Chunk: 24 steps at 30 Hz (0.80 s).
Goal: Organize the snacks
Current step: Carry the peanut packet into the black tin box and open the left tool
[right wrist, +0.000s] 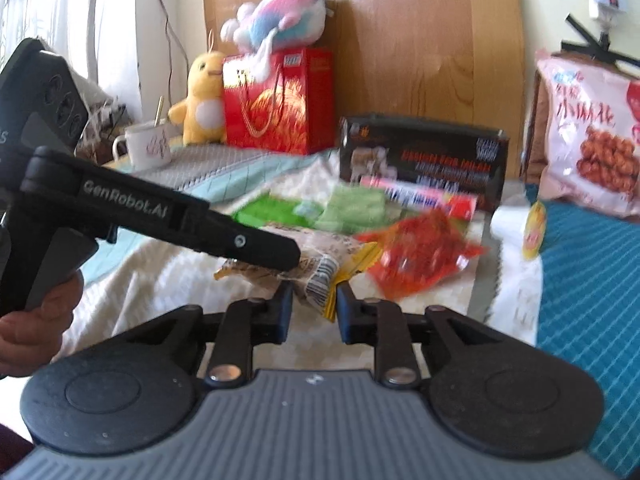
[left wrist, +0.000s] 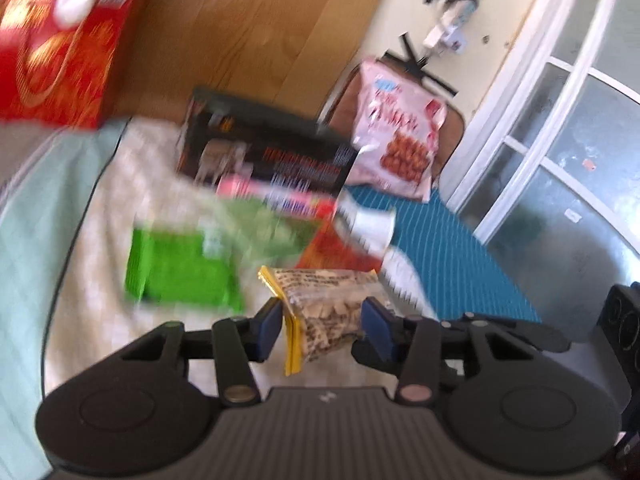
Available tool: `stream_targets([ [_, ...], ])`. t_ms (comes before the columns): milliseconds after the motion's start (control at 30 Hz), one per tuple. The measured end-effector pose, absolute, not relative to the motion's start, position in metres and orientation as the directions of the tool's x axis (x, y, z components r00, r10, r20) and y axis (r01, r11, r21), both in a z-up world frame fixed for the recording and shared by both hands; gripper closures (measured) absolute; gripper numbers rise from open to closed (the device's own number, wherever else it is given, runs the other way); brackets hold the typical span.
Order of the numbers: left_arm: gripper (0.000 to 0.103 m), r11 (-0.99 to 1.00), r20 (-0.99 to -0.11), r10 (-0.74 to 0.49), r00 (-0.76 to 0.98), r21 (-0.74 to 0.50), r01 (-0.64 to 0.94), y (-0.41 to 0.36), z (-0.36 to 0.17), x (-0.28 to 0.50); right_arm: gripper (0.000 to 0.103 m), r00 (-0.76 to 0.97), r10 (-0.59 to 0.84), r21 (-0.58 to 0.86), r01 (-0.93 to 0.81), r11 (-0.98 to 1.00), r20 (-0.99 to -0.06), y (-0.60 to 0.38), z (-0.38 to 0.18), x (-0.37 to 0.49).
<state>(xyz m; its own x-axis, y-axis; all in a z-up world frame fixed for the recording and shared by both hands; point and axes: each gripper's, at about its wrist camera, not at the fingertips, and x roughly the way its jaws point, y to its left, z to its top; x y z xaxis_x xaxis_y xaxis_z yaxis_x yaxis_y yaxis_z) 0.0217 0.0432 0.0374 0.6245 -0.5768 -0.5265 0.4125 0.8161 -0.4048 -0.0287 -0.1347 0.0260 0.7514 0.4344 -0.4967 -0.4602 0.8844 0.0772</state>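
A clear snack bag (left wrist: 328, 312) with a yellow sealed edge, full of pale pieces, hangs between the blue pads of my left gripper (left wrist: 324, 328), which presses on both its sides. In the right wrist view the same bag (right wrist: 324, 276) lies just ahead. Its barcode end is pinched in my right gripper (right wrist: 314, 308), whose jaws are nearly together. My left gripper (right wrist: 292, 254) reaches in from the left onto the bag. More snacks lie behind on the cream blanket (left wrist: 100, 220): a green packet (right wrist: 272, 210), a red-orange packet (right wrist: 420, 256), a pink-and-white box (right wrist: 420, 196).
A black box (right wrist: 420, 156) stands behind the snacks and a big pink snack bag (right wrist: 588, 136) leans at the right. A red gift bag (right wrist: 276, 100) with a plush toy on top, a yellow plush (right wrist: 204, 96) and a mug (right wrist: 146, 148) line the wooden headboard. Blue striped cloth (right wrist: 592, 280) covers the right side.
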Motion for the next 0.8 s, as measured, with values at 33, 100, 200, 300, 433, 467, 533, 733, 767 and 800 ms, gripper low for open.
stream_targets([
  [33,0.059,0.817,-0.518,-0.576,0.632,-0.391,0.424,0.040,0.045,0.027,0.078,0.763,0.430,0.078,-0.452,0.889,-0.482,-0.137,0.031,-0.023],
  [100,0.059,0.820,-0.497,-0.572,0.652,-0.354,0.449,0.031,0.062,0.043,0.078,0.784,0.425,0.083,-0.437,0.896,-0.452,-0.142,0.042,-0.008],
  [200,0.059,0.827,-0.471,-0.562,0.680,-0.306,0.471,0.018,0.085,0.078,0.078,0.806,0.419,0.091,-0.422,0.902,-0.418,-0.151,0.057,0.028],
  [300,0.059,0.837,-0.464,-0.548,0.697,-0.287,0.466,0.007,0.098,0.119,0.078,0.816,0.402,0.090,-0.403,0.911,-0.415,-0.156,0.068,0.073],
  [433,0.058,0.846,-0.488,-0.533,0.691,-0.311,0.433,0.004,0.097,0.182,0.078,0.795,0.389,0.097,-0.391,0.915,-0.464,-0.158,0.071,0.135],
  [467,0.058,0.846,-0.498,-0.533,0.684,-0.327,0.421,0.005,0.094,0.194,0.078,0.786,0.389,0.105,-0.389,0.915,-0.480,-0.160,0.069,0.147],
  [533,0.057,0.850,-0.517,-0.526,0.675,-0.352,0.393,0.007,0.084,0.217,0.078,0.771,0.383,0.110,-0.383,0.917,-0.509,-0.159,0.064,0.169],
  [733,0.038,0.886,-0.556,-0.457,0.694,-0.353,0.301,0.009,0.069,0.245,0.070,0.749,0.361,0.080,-0.384,0.920,-0.556,-0.153,0.057,0.199],
  [767,0.038,0.877,-0.538,-0.471,0.699,-0.371,0.305,0.015,0.071,0.241,0.070,0.758,0.361,0.082,-0.381,0.921,-0.543,-0.157,0.060,0.193],
  [800,0.037,0.867,-0.511,-0.484,0.710,-0.388,0.312,0.024,0.075,0.231,0.070,0.774,0.366,0.090,-0.375,0.922,-0.518,-0.165,0.065,0.184],
])
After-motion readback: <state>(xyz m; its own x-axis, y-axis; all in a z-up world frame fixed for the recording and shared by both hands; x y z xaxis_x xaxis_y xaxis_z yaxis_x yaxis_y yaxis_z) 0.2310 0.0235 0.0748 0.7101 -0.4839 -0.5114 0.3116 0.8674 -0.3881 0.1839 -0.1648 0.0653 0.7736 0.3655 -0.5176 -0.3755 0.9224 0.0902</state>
